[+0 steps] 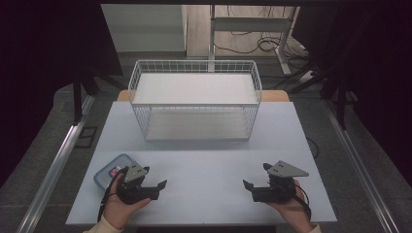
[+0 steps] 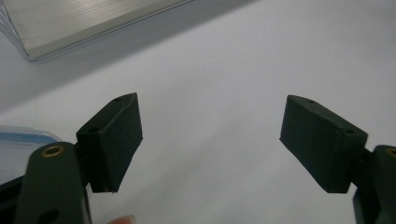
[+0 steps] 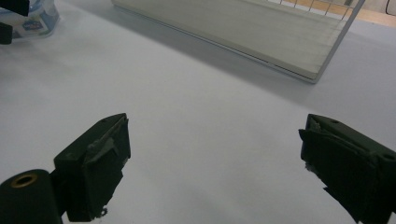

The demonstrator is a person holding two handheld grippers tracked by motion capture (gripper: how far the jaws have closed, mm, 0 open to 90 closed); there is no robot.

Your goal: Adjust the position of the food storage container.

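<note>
My left gripper [image 1: 155, 177] rests low over the pale table [image 1: 204, 165] near its front left, held in a hand. It is open, with nothing between its black pads [image 2: 116, 140]. My right gripper [image 1: 255, 175] is held at the front right, also open and empty, and its pads [image 3: 100, 163] are worn, with torn tape. The two grippers point toward each other across bare tabletop. A white wire basket [image 1: 194, 97] with a flat white floor stands at the back middle, with nothing in it. Its base also appears ahead of each gripper, as the basket [image 2: 84, 23] and the basket [image 3: 261, 32].
A small clear container with a blue lid [image 1: 109, 170] sits just behind and left of my left gripper, and its corner [image 2: 18, 144] shows beside the left jaw. The same container [image 3: 32, 18] appears far off in the right gripper view. Dark curtains, floor rails and cables surround the table.
</note>
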